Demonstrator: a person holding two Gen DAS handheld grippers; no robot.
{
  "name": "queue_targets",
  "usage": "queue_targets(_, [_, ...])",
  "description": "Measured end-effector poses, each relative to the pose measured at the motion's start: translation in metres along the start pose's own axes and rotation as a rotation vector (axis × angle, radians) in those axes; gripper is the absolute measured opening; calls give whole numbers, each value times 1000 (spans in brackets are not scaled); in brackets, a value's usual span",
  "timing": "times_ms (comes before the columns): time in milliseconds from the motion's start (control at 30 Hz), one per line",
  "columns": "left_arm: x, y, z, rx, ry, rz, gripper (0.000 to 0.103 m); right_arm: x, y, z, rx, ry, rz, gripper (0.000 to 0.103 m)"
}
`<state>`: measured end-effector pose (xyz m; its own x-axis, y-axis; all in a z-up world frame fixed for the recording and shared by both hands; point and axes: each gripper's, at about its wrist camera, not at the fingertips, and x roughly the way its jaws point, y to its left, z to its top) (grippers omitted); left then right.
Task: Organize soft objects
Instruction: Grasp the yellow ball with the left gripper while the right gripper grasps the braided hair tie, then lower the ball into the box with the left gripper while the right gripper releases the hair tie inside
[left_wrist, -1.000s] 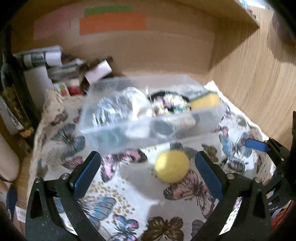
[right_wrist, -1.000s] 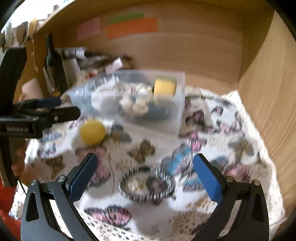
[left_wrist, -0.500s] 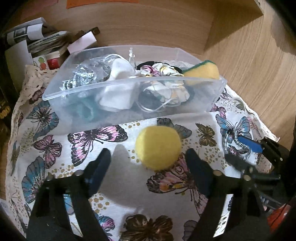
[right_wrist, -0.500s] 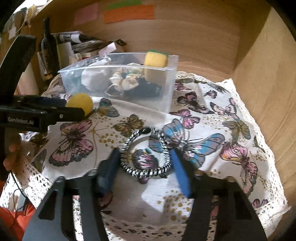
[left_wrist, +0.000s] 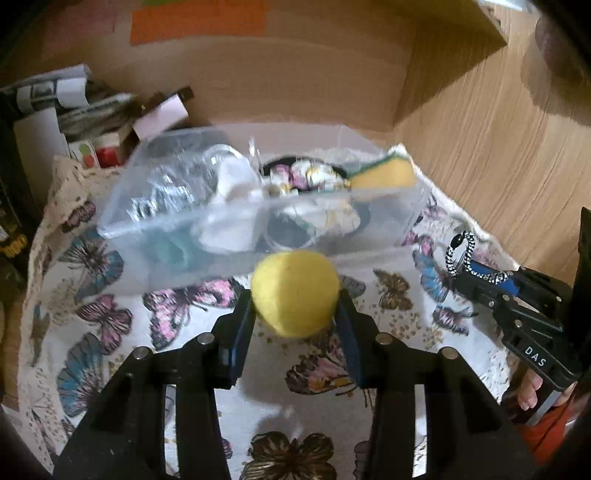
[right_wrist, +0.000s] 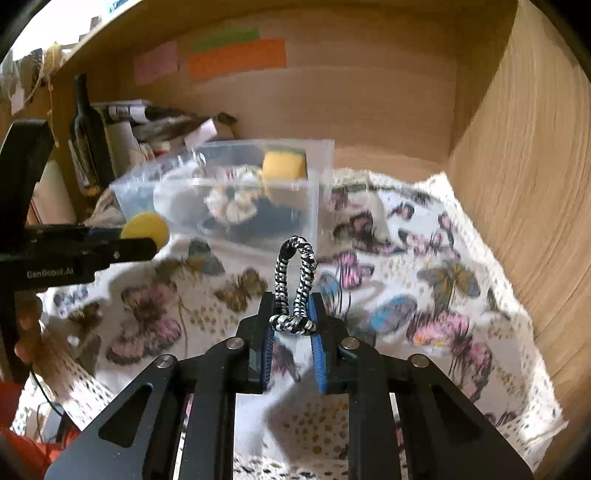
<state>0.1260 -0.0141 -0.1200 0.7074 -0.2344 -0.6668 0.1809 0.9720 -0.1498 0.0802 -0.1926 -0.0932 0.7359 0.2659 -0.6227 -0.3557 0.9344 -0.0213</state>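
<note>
My left gripper (left_wrist: 295, 306) is shut on a yellow soft ball (left_wrist: 294, 292) and holds it above the butterfly cloth (left_wrist: 147, 325), just in front of the clear plastic bin (left_wrist: 229, 221). The ball also shows in the right wrist view (right_wrist: 146, 229). My right gripper (right_wrist: 293, 314) is shut on a black-and-white braided hair tie (right_wrist: 295, 273), which is squeezed into a narrow loop and lifted off the cloth; it also shows in the left wrist view (left_wrist: 458, 254). The bin (right_wrist: 236, 199) holds a yellow-green sponge (right_wrist: 284, 162), a scrunchie (right_wrist: 232, 201) and other soft items.
A dark bottle (right_wrist: 86, 136), papers and small boxes (left_wrist: 92, 110) crowd the back left corner. Wooden walls (right_wrist: 517, 184) close the back and right side. The cloth (right_wrist: 424, 288) covers the shelf floor.
Both grippers closed: the left on the yellow ball, the right on the hair tie. Both things are now lifted off the cloth.
</note>
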Motion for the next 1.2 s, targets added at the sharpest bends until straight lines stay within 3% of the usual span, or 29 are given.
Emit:
queue_targets(367, [-51,22,39,-31,-170,52,43,-12,11,60,-27,-151,42,16])
queue_targets(667, [-61,47,71,-74,-234,98,44,-2,29,109,-63,-222,93,16])
queue_targets(967, [-29,58,81,-77,-173,128,43,55,53,126,-108,-113,123,17])
queue_targets(1200, [4,52,77,-52,-91,88,43,97,59,119,-131,10,133,17])
